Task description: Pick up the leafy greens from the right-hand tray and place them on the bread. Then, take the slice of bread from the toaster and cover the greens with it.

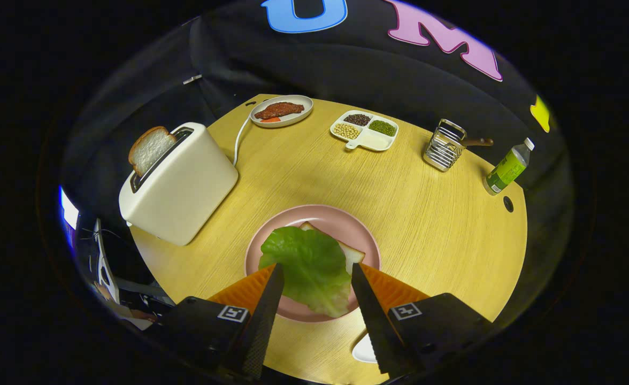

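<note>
While the tool (314,270) hangs tilted down over the pink plate (271,235), its fingers stand wide apart, gripping nothing.

One round wooden table (432,214) carries everything; bare wood lies open to the right of the plate and between the plate and the far dishes. One white toaster (181,182) stands at the table's left edge with one slice of bread (150,149) upright in its slot. One leafy green (306,267) lies between the fingertips on the one bread slice (353,254) on the plate. Beyond: one oval dish of meat (281,110), one divided tray (365,131) with three kinds of beans, one wire rack (444,145), one bottle (507,168) at the right edge.
</note>
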### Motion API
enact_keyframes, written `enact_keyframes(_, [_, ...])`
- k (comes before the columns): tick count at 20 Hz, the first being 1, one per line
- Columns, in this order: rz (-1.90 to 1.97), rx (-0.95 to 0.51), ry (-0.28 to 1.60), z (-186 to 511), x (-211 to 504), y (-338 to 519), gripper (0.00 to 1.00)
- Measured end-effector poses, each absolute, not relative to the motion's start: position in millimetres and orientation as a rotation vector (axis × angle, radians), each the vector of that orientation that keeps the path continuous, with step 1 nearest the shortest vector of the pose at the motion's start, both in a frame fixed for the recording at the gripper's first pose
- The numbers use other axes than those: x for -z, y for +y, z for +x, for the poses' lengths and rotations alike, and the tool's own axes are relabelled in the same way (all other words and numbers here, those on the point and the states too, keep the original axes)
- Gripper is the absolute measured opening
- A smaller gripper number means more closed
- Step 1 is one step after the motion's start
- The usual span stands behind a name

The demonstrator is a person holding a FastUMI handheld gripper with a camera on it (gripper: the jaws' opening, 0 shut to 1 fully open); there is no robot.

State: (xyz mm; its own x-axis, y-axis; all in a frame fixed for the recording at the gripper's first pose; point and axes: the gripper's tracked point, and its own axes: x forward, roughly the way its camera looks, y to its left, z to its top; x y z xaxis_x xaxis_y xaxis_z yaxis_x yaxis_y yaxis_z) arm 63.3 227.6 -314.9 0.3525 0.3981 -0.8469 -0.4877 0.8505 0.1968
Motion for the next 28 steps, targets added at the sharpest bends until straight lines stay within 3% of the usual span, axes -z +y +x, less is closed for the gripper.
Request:
enact_keyframes(6, [-0.058, -0.545, 1.026, 67, 296, 222, 0.85])
enact_keyframes(11, [-0.018, -0.598, 0.906, 61, 235, 248, 0.87])
enact_keyframes(19, [0.062, -0.731, 0.765, 58, 129, 364, 0.87])
enact_keyframes(24, [0.102, -0.784, 0.786, 53, 124, 449, 0.87])
enact_keyframes(28, [0.098, -0.745, 0.834, 54, 144, 498, 0.87])
